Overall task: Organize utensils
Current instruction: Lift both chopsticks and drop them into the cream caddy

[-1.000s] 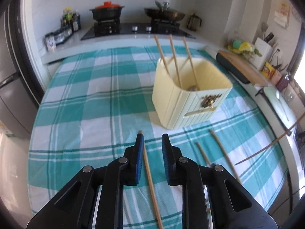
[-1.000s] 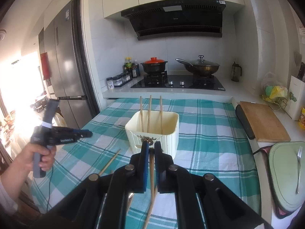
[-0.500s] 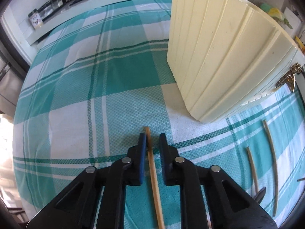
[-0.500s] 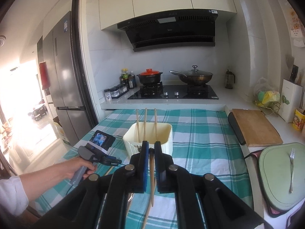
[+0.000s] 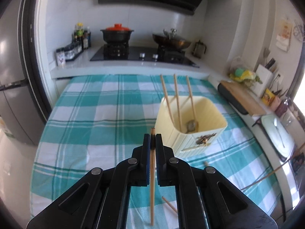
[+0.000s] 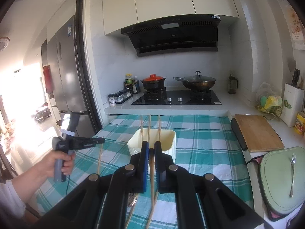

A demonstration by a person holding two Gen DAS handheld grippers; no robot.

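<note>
Left gripper (image 5: 152,140) clamped tight on a wooden chopstick (image 5: 152,181), tip poking just above the blue pads, shaft hanging down below the jaws, lifted off the teal checked tablecloth (image 5: 85,118); seen from the right wrist view as held out to the left in a bare hand (image 6: 57,162), chopstick dangling under it. Right gripper (image 6: 151,150) closed on another chopstick (image 6: 152,187), shaft running back between the black fingers. Cream utensil holder (image 5: 192,131) standing on the cloth just right of and beyond the left gripper; three chopsticks (image 5: 177,99) leaning upright inside it. Two more chopstick ends (image 5: 169,207) lying loose on the cloth near the holder's front.
</note>
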